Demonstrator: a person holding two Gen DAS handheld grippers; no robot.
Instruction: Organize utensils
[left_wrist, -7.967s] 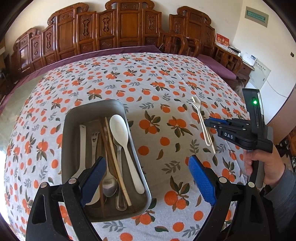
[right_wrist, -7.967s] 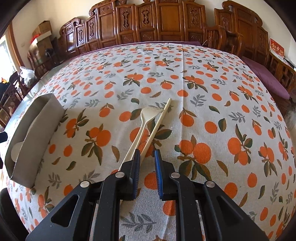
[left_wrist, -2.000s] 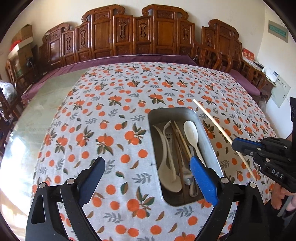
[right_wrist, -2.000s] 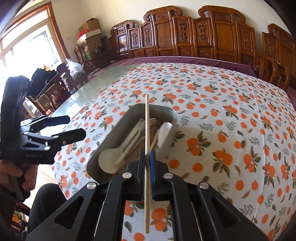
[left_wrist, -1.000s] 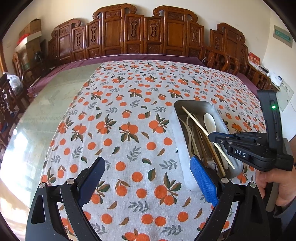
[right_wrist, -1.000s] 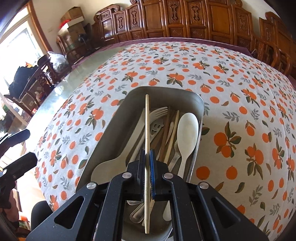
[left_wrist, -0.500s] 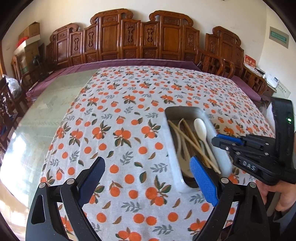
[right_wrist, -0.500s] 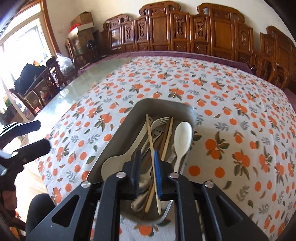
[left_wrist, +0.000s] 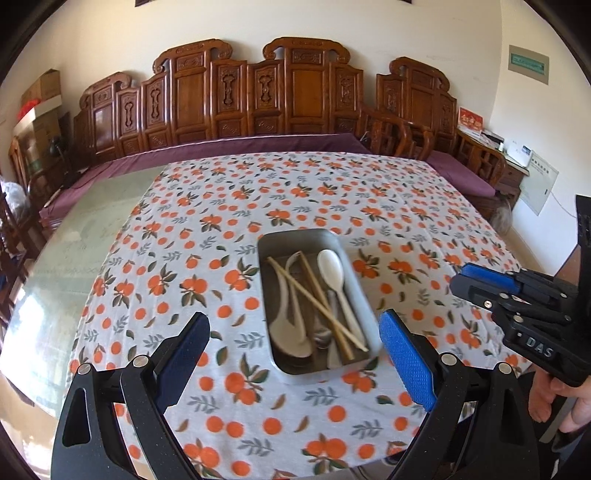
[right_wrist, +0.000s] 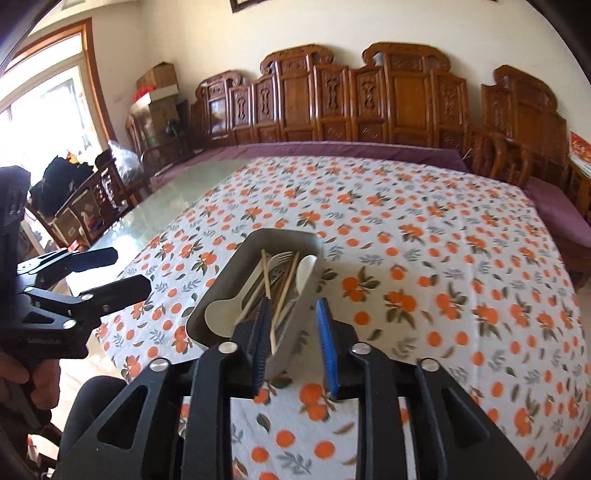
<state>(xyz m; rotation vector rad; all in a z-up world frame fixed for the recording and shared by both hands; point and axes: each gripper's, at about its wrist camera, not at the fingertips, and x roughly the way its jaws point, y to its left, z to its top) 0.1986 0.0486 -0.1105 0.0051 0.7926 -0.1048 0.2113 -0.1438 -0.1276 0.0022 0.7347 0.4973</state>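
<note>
A grey metal tray (left_wrist: 351, 269) sits on the orange-print tablecloth and holds white spoons (left_wrist: 330, 267), a fork and wooden chopsticks (left_wrist: 317, 301). It also shows in the right wrist view (right_wrist: 240, 273), with a chopstick (right_wrist: 266, 280) lying across the other utensils. My left gripper (left_wrist: 293, 362) is open and empty, near the tray's front end. My right gripper (right_wrist: 293, 345) is open and empty, raised over the tray's near corner; it shows at the right in the left wrist view (left_wrist: 480, 284).
The tablecloth (left_wrist: 229, 206) covers most of a glass-topped table (left_wrist: 74, 236). A carved wooden bench (left_wrist: 258, 103) with purple cushions lines the far wall. Chairs and boxes (right_wrist: 85, 192) stand to the left. Bare cloth lies around the tray.
My right gripper has opened and let go of the chopstick, which now lies in the tray. Both grippers have drawn back and up from the tray.
</note>
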